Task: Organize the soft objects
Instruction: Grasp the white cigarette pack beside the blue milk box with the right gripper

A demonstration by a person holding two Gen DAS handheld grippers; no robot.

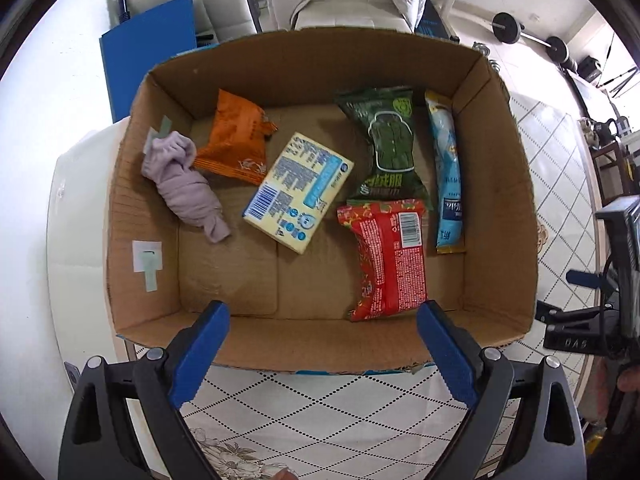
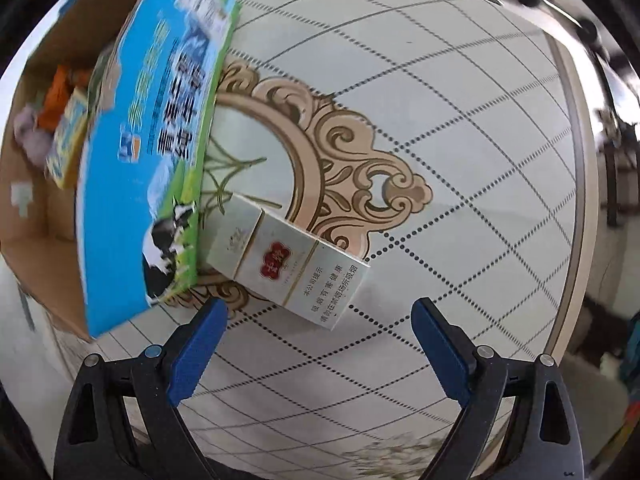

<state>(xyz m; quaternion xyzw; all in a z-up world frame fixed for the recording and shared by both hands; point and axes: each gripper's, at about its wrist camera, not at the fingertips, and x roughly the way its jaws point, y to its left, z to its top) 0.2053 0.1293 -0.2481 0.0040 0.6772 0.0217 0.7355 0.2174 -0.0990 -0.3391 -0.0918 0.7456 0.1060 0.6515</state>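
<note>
Both grippers gape wide and empty: left gripper (image 1: 322,320) over the cardboard box (image 1: 500,184), right gripper (image 2: 318,316) near a cigarette pack (image 2: 288,270).

The cardboard box (image 1: 496,184) stands on the table (image 1: 320,404) and holds 6 things. The rolled cloth (image 1: 184,184) lies at its left wall, a snack bag (image 1: 236,140) just right of it, then a flat pack (image 1: 298,192). 3 more packets (image 1: 392,144) lie at the right. Outside, a small carton (image 2: 288,268) lies beside the box's wall.

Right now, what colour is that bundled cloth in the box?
Pale lilac cloth, clearest in the left wrist view.
</note>
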